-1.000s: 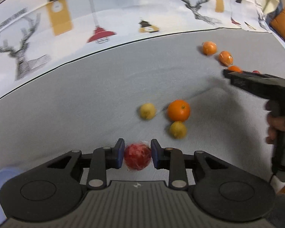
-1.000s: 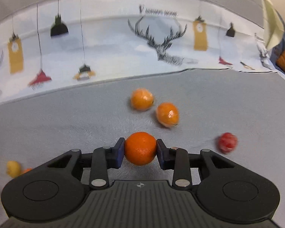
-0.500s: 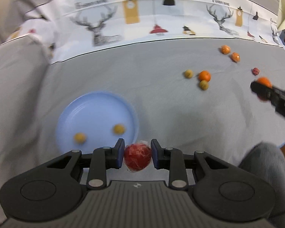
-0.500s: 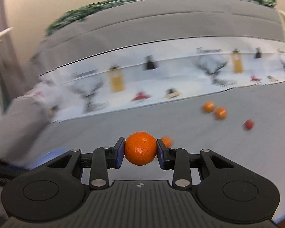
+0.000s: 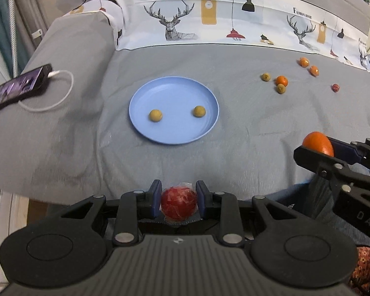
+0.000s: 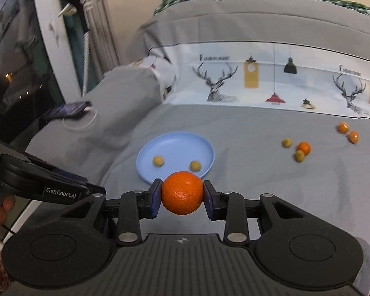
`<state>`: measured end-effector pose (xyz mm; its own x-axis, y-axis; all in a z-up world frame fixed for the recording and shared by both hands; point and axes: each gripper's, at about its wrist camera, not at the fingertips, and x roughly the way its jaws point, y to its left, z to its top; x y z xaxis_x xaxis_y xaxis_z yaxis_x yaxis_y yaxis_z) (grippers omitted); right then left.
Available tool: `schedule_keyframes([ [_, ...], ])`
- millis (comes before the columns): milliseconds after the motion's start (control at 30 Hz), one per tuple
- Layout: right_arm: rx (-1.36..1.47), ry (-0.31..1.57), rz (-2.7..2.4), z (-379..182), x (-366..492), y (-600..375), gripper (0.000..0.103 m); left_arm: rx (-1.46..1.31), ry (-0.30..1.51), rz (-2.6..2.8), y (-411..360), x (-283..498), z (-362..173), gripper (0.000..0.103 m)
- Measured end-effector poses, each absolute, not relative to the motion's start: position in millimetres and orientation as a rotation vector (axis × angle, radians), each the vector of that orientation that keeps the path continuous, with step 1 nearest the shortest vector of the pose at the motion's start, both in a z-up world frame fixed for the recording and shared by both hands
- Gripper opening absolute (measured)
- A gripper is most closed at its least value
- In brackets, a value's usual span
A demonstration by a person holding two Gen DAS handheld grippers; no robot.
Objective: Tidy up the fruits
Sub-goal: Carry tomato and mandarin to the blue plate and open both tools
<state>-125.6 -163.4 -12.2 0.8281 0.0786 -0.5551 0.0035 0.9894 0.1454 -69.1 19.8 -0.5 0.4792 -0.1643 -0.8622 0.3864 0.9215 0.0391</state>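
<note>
1. Blue plate (image 5: 140,91): one, lying on the grey cover.
2. Small yellow-green fruits: four. Two lie on the plate, the left one (image 5: 156,115) and the right one (image 5: 199,111); two lie on the cover, the farther one (image 5: 266,76) and the nearer one (image 5: 281,88).
3. Oranges: four. One orange (image 6: 182,192) sits between gripper pads; three lie on the cover, one (image 5: 282,81) beside the yellow-green pair and two farther off (image 5: 304,62), (image 5: 314,70).
4. Red fruits: two. One wrapped red fruit (image 5: 178,206) sits between gripper pads; one (image 5: 335,87) lies on the cover.
5. Phone (image 5: 19,87): one, with one white cable (image 5: 61,93).
</note>
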Motion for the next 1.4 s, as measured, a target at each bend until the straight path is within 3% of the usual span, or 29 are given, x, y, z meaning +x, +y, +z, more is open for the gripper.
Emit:
schedule_keyframes([
  [1400, 0.089, 0.634, 0.012, -15.8, -100.3, -146.2, 0.036, 0.141, 1.029, -0.319, 40.8, -37.7, -10.2, 0.033],
])
